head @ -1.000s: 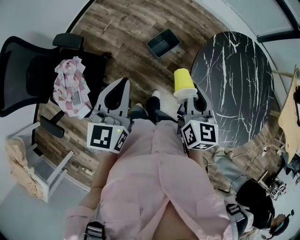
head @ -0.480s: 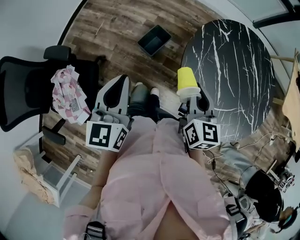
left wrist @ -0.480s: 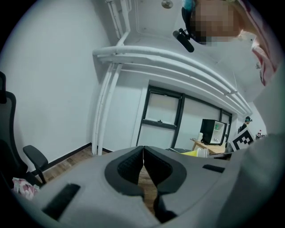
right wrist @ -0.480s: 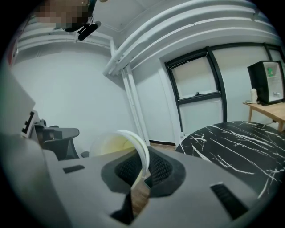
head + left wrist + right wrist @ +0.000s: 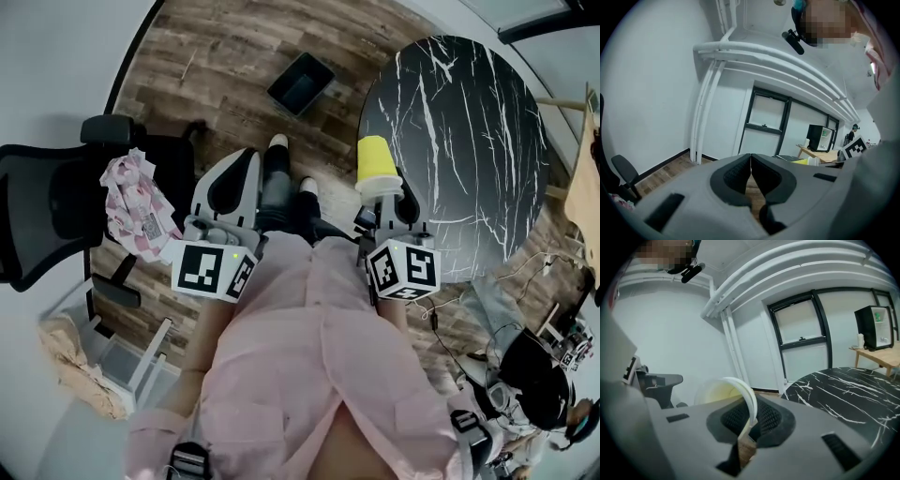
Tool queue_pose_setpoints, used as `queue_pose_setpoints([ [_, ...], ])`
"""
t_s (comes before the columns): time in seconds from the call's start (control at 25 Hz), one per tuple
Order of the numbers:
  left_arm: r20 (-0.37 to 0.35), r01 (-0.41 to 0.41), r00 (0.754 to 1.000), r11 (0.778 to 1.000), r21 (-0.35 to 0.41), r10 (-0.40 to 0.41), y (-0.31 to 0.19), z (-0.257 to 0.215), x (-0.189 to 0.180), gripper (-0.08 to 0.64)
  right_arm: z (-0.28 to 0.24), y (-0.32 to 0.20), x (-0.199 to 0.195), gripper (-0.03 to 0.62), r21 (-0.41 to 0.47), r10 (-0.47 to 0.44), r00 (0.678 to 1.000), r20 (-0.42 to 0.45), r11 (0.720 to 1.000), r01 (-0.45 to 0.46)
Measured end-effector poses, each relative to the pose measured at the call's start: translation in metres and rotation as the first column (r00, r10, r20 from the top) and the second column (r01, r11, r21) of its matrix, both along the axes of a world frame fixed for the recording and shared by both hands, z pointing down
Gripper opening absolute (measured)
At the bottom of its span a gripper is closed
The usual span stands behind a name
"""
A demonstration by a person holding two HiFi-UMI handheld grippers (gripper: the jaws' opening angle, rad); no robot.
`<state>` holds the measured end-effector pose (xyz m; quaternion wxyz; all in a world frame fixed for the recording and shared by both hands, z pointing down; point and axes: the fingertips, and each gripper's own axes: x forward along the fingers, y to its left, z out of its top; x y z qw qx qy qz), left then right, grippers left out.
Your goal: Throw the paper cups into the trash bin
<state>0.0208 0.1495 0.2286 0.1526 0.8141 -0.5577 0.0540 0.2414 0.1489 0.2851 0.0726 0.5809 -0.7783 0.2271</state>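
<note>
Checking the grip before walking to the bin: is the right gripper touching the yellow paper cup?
Touching. In the right gripper view, the right gripper has its jaws pinched on the rim of the yellow paper cup, no gap.

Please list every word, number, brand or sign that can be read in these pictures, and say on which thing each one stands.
No words or numbers can be read in any view.
Marker cubes: only black-and-white square patterns, no letters.
Label on the pink checked cloth: too small to read.
Yellow paper cup: no print shows.
</note>
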Motion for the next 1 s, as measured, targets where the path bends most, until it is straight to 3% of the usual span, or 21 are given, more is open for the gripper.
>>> queue_pose_setpoints([
  [0.56,-0.026,-0.066,0.997,0.998,-0.015,0.066,-0.112,0.001,-0.075,0.018,-0.009,-0.091,-0.061,0.04,-0.018,0.094,0.994,-0.048,0.995,-0.095],
  [1.0,-0.035,-0.069,0.997,0.997,-0.035,0.067,-0.151,0.011,-0.132,0.018,-0.009,-0.13,-0.111,0.04,-0.028,0.114,0.991,-0.067,0.993,-0.116],
])
